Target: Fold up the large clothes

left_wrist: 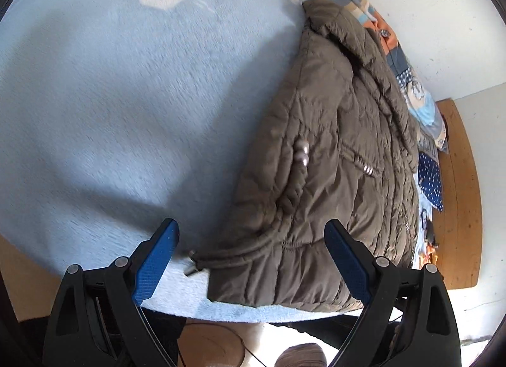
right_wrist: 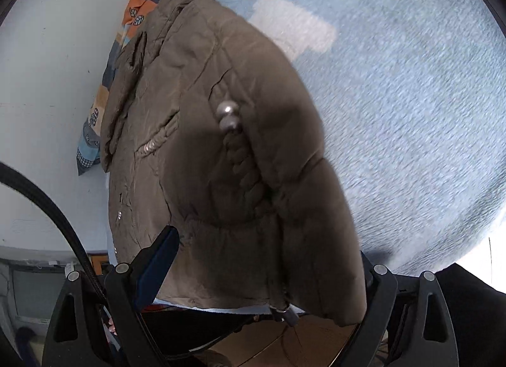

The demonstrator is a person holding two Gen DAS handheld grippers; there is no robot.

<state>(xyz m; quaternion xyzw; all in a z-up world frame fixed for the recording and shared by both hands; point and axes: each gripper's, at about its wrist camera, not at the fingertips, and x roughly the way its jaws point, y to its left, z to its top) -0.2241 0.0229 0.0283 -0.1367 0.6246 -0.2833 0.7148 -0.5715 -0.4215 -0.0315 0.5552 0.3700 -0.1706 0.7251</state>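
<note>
A brown quilted jacket [left_wrist: 332, 152] lies folded lengthwise on a light blue fleece blanket [left_wrist: 126, 98], its collar far and its hem near. My left gripper [left_wrist: 253, 240] hangs open over the hem's left corner, with blue pads [left_wrist: 158, 259] on either side of the drawstring toggle [left_wrist: 193, 261] and nothing pressed. In the right wrist view the jacket [right_wrist: 221, 145] fills the middle. My right gripper [right_wrist: 253, 246] stands wide open around the hem. Its left finger [right_wrist: 158, 265] shows, while the jacket hides the right one.
Patterned bedding [left_wrist: 427, 107] runs between the jacket and the white wall [left_wrist: 427, 3]. A wooden bed frame [left_wrist: 458, 193] borders the right side. A black cable [right_wrist: 53, 208] curves past the right gripper, near a monitor [right_wrist: 28, 297]. The blanket's front edge [left_wrist: 237, 313] drops off close to the grippers.
</note>
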